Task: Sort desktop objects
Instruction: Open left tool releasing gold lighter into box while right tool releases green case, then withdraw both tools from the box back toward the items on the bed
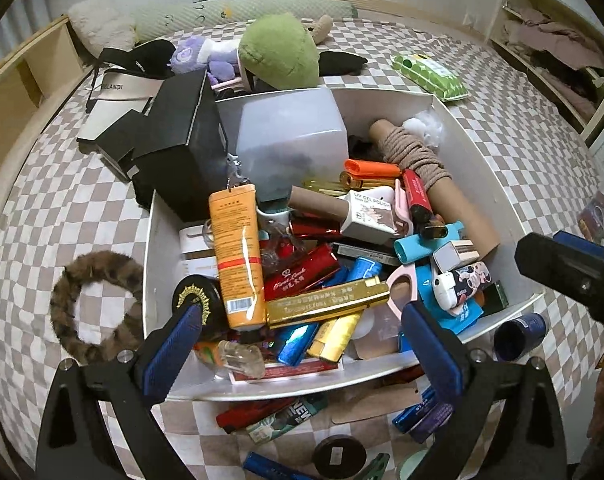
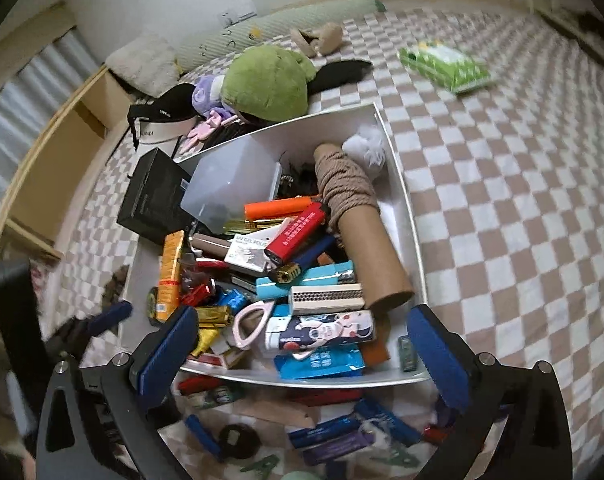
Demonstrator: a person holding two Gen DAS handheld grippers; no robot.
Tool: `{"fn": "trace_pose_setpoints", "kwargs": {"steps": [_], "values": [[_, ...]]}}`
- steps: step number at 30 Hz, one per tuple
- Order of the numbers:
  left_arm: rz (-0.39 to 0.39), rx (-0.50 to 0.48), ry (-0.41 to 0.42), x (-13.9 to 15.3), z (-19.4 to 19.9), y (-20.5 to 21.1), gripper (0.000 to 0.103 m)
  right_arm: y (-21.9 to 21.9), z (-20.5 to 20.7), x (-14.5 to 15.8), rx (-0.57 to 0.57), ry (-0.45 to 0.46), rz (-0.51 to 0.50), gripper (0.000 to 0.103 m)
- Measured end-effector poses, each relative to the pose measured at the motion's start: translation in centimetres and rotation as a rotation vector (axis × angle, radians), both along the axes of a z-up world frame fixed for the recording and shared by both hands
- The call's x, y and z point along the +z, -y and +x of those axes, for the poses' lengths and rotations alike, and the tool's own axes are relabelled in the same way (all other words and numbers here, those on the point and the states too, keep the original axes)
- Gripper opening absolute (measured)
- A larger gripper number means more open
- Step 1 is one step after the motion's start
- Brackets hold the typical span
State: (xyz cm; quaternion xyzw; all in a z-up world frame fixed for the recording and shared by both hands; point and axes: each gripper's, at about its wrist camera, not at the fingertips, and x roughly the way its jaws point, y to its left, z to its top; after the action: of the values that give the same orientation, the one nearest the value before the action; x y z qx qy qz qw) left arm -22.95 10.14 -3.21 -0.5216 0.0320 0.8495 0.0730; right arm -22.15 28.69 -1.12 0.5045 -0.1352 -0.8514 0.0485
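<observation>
1. Both your claws are spread wide with nothing in them. The left gripper hangs over the near end of the white box, and the right gripper sits over the same near edge, a bit further right.

2. Below both claws, on the checkered bedspread outside the box, there's loose stuff: a red lighter, a few blue lighters and a dark round lid. Light, hard plastic, easy to pinch across the narrow sides.

3. Right between the left fingers lies the gold lighter. It looks glossy, so probably slippery; I'd grab it mid-body across the width, not by the ends.

4. Just beyond the left-hand pad is the orange tube, leaning on the pile. It's soft and will squash, so take it near the stiff crimped end or go gentle.

5. Between the right claw's fingers sits the cartoon-print lighter, with pink scissors just to its left. Scissors are awkward; go for the handle loop.

6. Further ahead: the UV gel polish box is thin card, crushable. The red lighter on top is perched loose and could slide.

7. Far end, the cardboard tube wound with rope is stiff but wide, so you need full opening. The frosted plastic container is light and slick.
</observation>
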Motion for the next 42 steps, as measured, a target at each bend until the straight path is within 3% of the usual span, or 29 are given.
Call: {"fn": "trace_pose_setpoints", "kwargs": {"steps": [6, 12, 14, 30, 42], "values": [[0.003, -0.001, -0.029, 0.9, 0.7, 0.2, 0.101, -0.4, 0.4, 0.2, -0.018, -0.016, 0.007, 0.103], [-0.038, -0.019, -0.098, 1.9, 1.5, 0.2, 0.101, -0.6, 2.1, 2.4, -0.009, -0.208, 0.063, 0.103], [-0.048, -0.026, -0.112, 2.2, 1.7, 0.2, 0.101, -0.7, 2.6, 2.9, -0.008, -0.233, 0.085, 0.103], [-0.017, -0.019, -0.158, 3.9, 3.0, 1.9, 0.101, -2.5, 3.9, 2.8, -0.018, -0.185, 0.134, 0.103], [-0.014, -0.02, -0.13, 3.8, 3.7, 2.9, 0.101, -3.4, 5.3, 2.1, 0.045, -0.151, 0.197, 0.103]]}}
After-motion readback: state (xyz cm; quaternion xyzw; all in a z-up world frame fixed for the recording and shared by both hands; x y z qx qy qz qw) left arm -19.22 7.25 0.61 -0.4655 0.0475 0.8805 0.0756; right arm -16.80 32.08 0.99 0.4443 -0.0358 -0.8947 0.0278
